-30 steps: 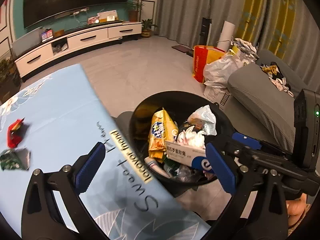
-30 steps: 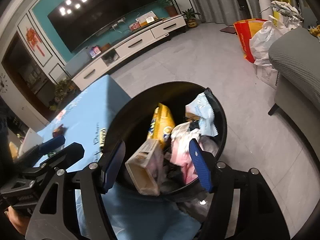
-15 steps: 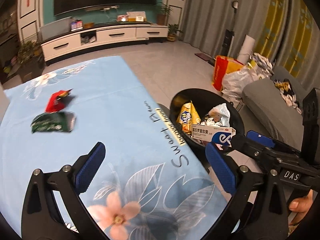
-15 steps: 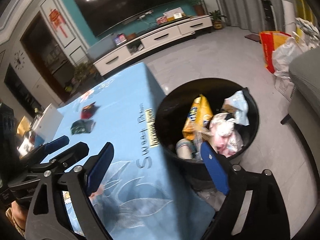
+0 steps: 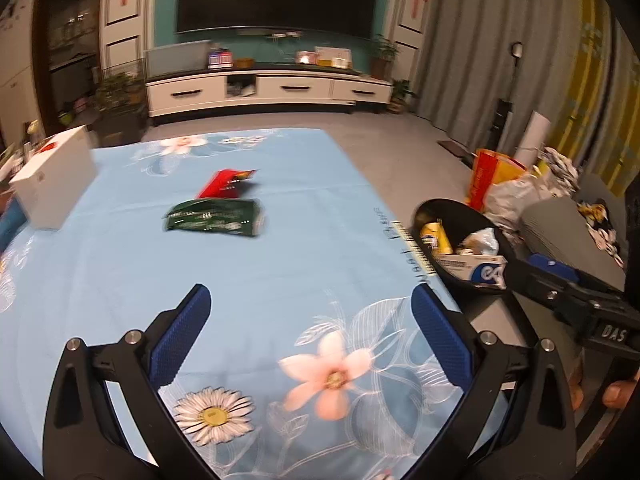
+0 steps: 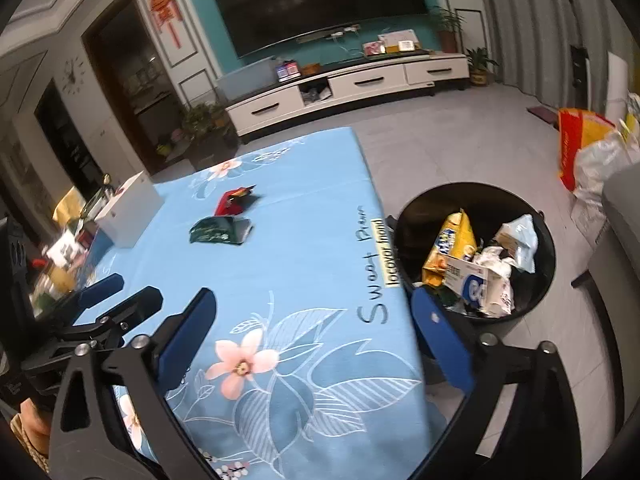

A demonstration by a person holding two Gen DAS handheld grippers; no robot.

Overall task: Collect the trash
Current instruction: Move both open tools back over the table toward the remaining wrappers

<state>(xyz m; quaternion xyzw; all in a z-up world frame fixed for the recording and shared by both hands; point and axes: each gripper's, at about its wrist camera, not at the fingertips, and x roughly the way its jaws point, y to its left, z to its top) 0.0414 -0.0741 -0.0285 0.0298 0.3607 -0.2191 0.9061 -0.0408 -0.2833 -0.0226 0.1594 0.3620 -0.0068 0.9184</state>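
Note:
A green crumpled wrapper point(image 5: 214, 219) and a red packet point(image 5: 224, 184) lie on the blue flowered tablecloth point(image 5: 280, 264); both also show in the right wrist view, green point(image 6: 220, 231) and red point(image 6: 233, 201). A black bin point(image 6: 476, 254) full of trash stands on the floor off the table's right edge, with a white box point(image 6: 468, 278) on top; the bin also shows in the left wrist view point(image 5: 448, 208). My left gripper point(image 5: 308, 336) is open and empty above the near table. My right gripper point(image 6: 312, 340) is open and empty above the table's near right corner.
A white box point(image 5: 52, 178) stands at the table's left side. Bags point(image 5: 504, 184) and a grey sofa point(image 5: 568, 232) are right of the bin. A TV cabinet point(image 5: 264, 90) lines the far wall. Clutter point(image 6: 64, 248) lies at the table's left edge.
Both grippers have swung left from over the bin to over the table. The white box the right gripper was over now lies in the bin. The wrappers now sit ahead.

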